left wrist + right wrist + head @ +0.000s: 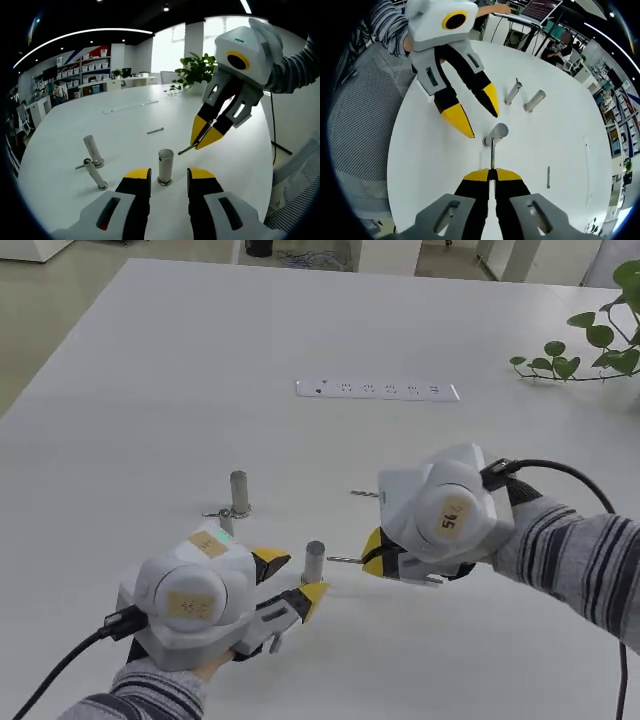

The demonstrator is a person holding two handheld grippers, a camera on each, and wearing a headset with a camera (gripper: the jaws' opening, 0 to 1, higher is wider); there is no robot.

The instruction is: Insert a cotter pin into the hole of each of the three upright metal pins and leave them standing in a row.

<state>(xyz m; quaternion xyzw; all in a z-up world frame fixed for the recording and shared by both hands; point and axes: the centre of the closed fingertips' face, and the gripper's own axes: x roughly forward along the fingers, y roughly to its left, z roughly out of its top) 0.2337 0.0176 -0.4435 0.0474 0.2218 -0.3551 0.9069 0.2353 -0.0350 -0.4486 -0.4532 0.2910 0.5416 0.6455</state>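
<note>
Beyond the left gripper (pixel 297 577), two metal pins (pixel 93 150) stand close together; one seems to carry a cotter pin (pixel 81 164), though it is small. The left gripper's jaws are spread, the nearest pin (pixel 314 562) upright just ahead of their gap. The right gripper (pixel 372 552) is clamped on another cotter pin (pixel 345 560), its tip at that pin's top.

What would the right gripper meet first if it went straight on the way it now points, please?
Probably the upright metal pin: the cotter pin held in the right gripper points straight at its upper end, seemingly almost touching.
</note>
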